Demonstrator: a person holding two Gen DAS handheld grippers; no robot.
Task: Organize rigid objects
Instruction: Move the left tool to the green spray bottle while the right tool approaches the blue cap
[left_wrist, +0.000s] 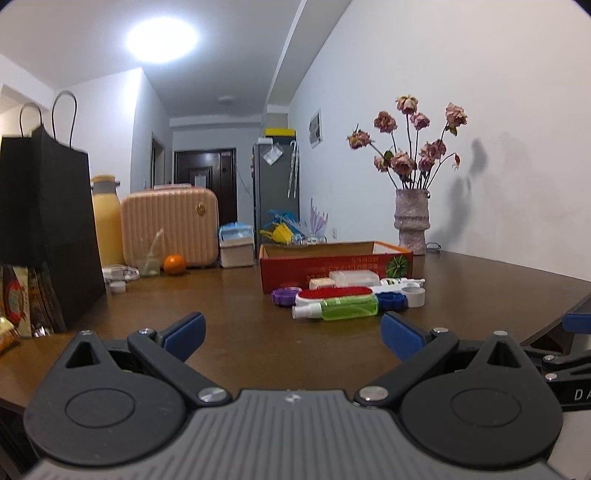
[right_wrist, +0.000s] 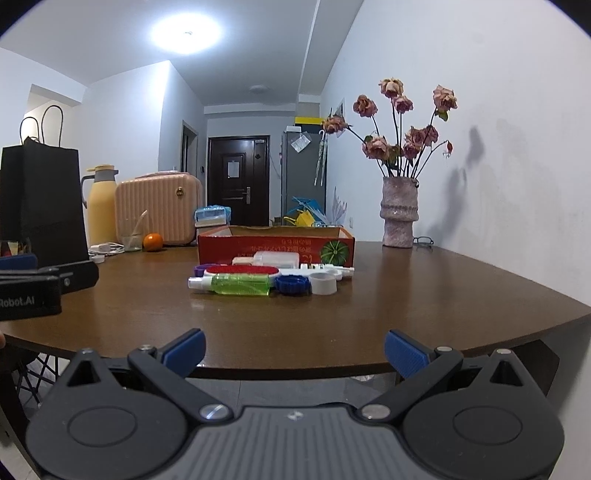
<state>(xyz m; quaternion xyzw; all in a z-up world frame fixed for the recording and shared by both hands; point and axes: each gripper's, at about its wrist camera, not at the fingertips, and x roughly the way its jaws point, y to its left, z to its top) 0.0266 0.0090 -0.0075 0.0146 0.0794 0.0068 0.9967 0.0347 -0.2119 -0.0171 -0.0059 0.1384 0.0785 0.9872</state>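
Both tools (left_wrist: 293, 330) (right_wrist: 294, 349) spread, empty; red box (left_wrist: 334, 264) interior hidden

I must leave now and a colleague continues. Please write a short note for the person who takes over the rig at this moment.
Left gripper: open, empty, low over the table.
Right gripper: open, empty, at the table's near edge.
Items: green spray bottle, red case, blue cap, purple cap, white tape roll and white pieces lie in front of the red cardboard box.
Done: nothing visibly sorted.
Left: probably move every item into the box.
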